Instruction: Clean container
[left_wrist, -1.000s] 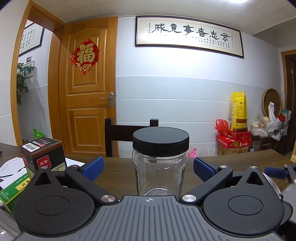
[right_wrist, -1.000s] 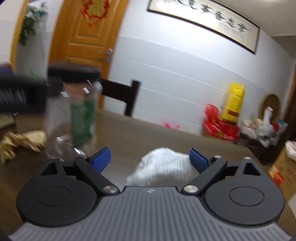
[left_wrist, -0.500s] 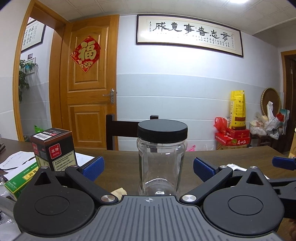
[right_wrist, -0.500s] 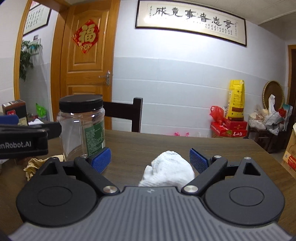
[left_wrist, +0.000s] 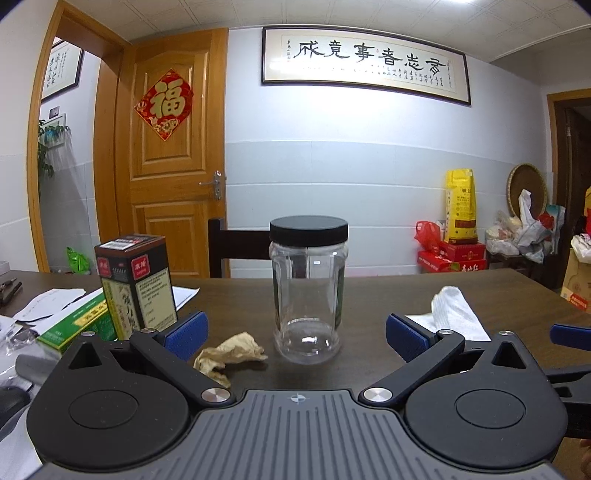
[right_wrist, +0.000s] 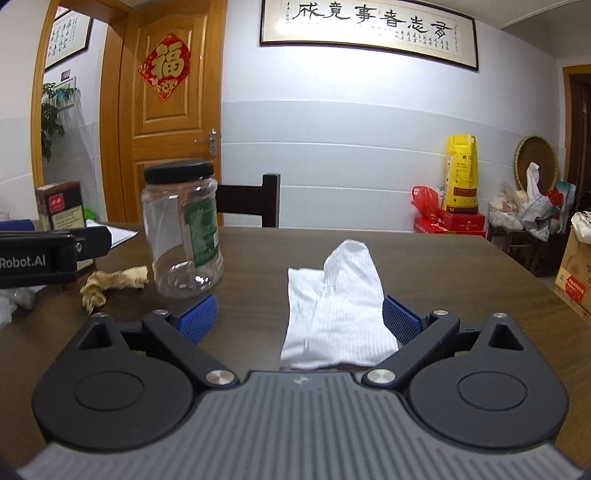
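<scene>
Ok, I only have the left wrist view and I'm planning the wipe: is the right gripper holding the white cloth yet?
Observer: No. The right gripper is open, and the white cloth lies on the table with its near end between the fingers.
Operator: And the strip of green on the jar, what is it?
Observer: A green printed label on the jar. It faces the right camera; you see it edge-on.
</scene>
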